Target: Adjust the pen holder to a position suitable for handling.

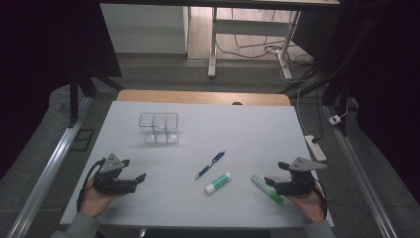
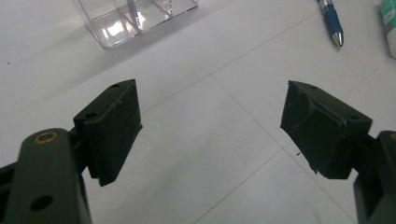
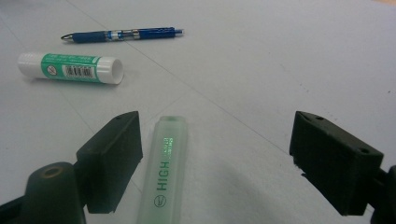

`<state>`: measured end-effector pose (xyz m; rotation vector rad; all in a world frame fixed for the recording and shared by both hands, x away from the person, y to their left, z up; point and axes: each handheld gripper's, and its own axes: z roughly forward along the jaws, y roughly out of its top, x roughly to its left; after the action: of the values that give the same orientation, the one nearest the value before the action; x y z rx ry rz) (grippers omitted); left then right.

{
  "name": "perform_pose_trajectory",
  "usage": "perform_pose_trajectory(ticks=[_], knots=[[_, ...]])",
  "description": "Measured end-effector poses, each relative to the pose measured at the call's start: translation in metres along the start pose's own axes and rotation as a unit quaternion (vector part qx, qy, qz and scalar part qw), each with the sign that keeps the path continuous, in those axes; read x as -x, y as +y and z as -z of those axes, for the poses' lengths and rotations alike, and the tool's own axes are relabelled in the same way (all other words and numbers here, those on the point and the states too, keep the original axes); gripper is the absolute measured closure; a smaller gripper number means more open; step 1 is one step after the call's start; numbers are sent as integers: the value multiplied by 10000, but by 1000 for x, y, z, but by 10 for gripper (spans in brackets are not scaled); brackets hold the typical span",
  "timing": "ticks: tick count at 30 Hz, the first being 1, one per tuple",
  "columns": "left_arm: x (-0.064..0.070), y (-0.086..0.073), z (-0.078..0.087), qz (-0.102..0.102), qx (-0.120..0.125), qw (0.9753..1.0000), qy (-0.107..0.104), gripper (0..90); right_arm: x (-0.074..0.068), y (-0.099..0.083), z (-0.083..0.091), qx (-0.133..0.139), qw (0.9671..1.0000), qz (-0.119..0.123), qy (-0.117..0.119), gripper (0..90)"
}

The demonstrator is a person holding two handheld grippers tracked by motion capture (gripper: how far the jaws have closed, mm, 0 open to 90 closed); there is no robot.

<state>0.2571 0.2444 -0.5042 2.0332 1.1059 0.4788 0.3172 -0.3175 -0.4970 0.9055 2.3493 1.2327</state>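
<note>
Two grippers are resting near the front edge of the white table in the high view. The left gripper is sitting in the person's left hand with its jaws spread apart and holding nothing. The right gripper is sitting in the right hand, jaws likewise spread. A green highlighter is lying at the tips of the right jaws, touching or just beside the nearer one. A glue stick and a blue pen are lying between the two grippers, the pen just beyond the glue stick. A clear divided organizer is standing well ahead of the left jaws.

Moving to the left gripper view, the left gripper is showing both jaws wide apart over bare table. The organizer is standing ahead of the left-hand jaw. The pen is lying ahead of the right-hand jaw, tip pointing back toward it.

Moving to the right gripper view, the right gripper is showing its jaws released and gripping nothing. The highlighter is lying lengthwise between them, close against the left-hand jaw and well apart from the other. The glue stick and the pen are lying farther ahead, beyond the left-hand jaw.
</note>
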Motion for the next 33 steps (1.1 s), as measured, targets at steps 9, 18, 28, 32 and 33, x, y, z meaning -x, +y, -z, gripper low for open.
perform_pose_trajectory(ticks=[9, 18, 28, 32, 33], knots=[[-2, 1, -1, 34, -2, 10000, 32, 198, 1, -1, 0, -14, 10000, -8, -15, 168], [-5, 5, -4, 46, -22, 10000, 52, 203, 1, -1, 0, -28, 10000, -10, -37, 168], [-16, 11, -11, 115, -45, 9999, 99, 212, 2, -1, 2, 38, 9999, -55, -78, 170], [-23, 17, -16, 123, -60, 9998, 172, 219, 3, -2, 1, -2, 10000, -73, -57, 170], [-24, 18, -16, 132, -62, 9997, 198, 222, 3, -2, 1, -9, 9999, -74, -82, 170]])
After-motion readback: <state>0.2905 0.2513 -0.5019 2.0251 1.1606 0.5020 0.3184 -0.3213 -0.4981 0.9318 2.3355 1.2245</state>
